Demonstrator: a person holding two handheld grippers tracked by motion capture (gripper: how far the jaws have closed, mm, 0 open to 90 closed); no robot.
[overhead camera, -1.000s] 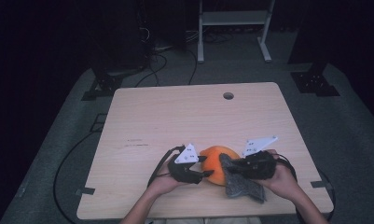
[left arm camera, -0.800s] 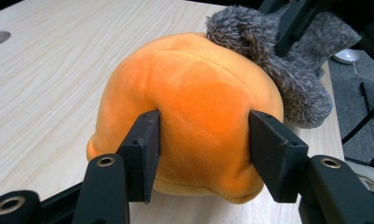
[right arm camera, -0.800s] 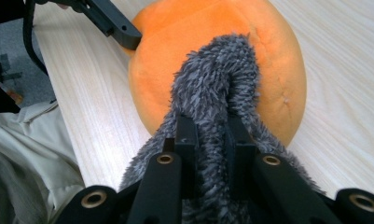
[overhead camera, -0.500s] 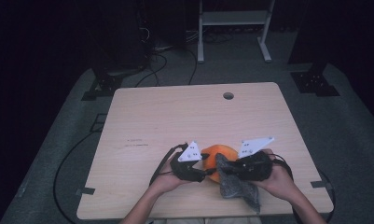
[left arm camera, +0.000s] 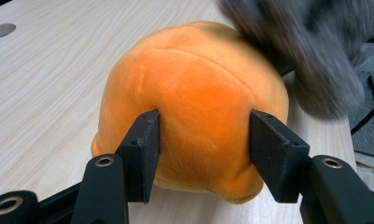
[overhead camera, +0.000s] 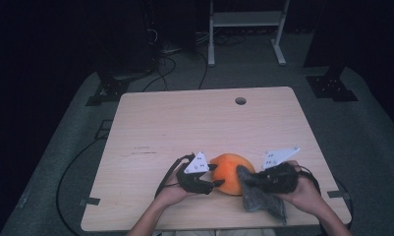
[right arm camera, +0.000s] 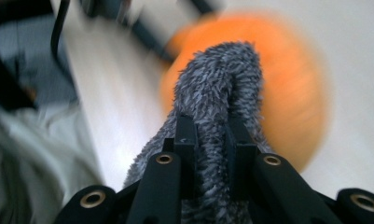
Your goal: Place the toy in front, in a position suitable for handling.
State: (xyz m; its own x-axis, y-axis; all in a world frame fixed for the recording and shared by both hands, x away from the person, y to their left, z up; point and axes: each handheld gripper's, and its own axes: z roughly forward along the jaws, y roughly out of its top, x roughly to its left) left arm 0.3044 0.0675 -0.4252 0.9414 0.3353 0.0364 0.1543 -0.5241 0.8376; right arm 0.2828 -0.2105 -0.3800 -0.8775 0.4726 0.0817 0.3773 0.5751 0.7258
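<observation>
Contact between cloth and plush is what my next stroke turns on, so I read that first. My right gripper has its jaws pinched almost fully together on a shaggy grey microfibre cloth, which stands up out of the jaws as a thick fold and points straight ahead of the gripper. Directly in front of that fold, touching or just short of it, sits the round orange plush ball; the right gripper view is blurred, so I cannot tell whether the fibres are actually pressing on it. The rest of the cloth hangs down behind and below the gripper, onto the pale wooden table at its near edge.

My left gripper comes at the ball from the opposite side. Its jaws stand partly open, and both black pads bear on the orange fabric, one on each flank of the ball's lower half, so I take it as a steadying grip. Seen from the left gripper, the ball lies dead ahead, resting on the table, with the grey cloth beyond it at the upper far side.

So the ball is sandwiched: left gripper holding, right gripper wiping. I judge the right hand is the one to move, sweeping the cloth across the top of the ball. The ball has no real long axis, so stroke direction is free.
</observation>
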